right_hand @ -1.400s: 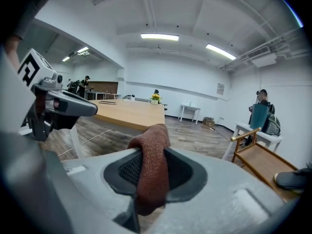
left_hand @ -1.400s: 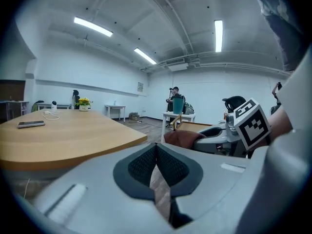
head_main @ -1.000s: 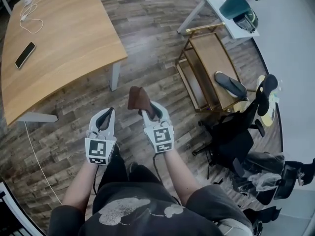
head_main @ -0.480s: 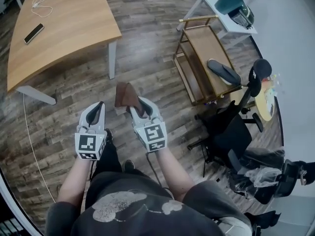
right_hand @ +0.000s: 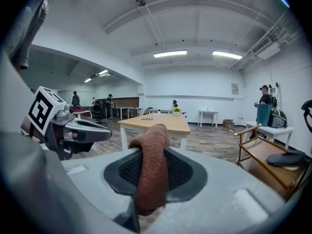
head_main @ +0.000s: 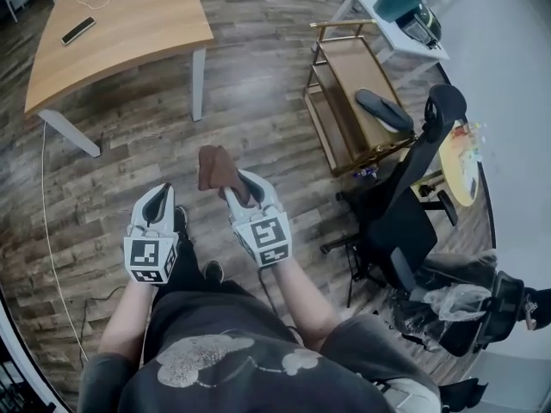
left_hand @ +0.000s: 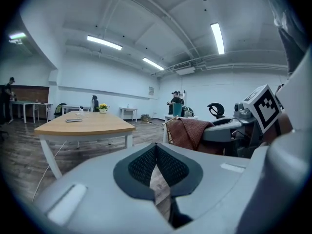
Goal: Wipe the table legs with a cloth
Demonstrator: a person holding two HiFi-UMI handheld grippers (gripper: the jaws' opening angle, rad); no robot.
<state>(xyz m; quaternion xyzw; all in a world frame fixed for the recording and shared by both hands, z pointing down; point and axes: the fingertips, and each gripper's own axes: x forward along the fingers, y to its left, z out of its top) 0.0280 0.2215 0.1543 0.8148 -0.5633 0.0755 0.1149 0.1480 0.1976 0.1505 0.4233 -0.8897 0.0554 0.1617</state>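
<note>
A brown cloth (head_main: 216, 169) (right_hand: 151, 169) is pinched in my right gripper (head_main: 244, 188) (right_hand: 150, 174), which is shut on it and held above the wood floor. The cloth's free end sticks out past the jaws. My left gripper (head_main: 157, 206) (left_hand: 156, 172) hangs beside it to the left, shut with nothing between its jaws. The wooden table (head_main: 120, 24) (right_hand: 156, 122) stands ahead at the upper left, some way from both grippers. Its white legs (head_main: 198, 84) (head_main: 67, 132) slant down to the floor. The cloth (left_hand: 190, 133) also shows in the left gripper view.
A phone (head_main: 78, 30) and a white cable lie on the table. A gold-framed cart (head_main: 357, 101) with a dark shoe-like object stands to the right, with a black office chair (head_main: 405, 205) near it. A cord (head_main: 47, 231) trails across the floor at the left.
The view has swung so the table sits farther up and left. Both grippers have drifted slightly down and left in view, still holding the same poses.
</note>
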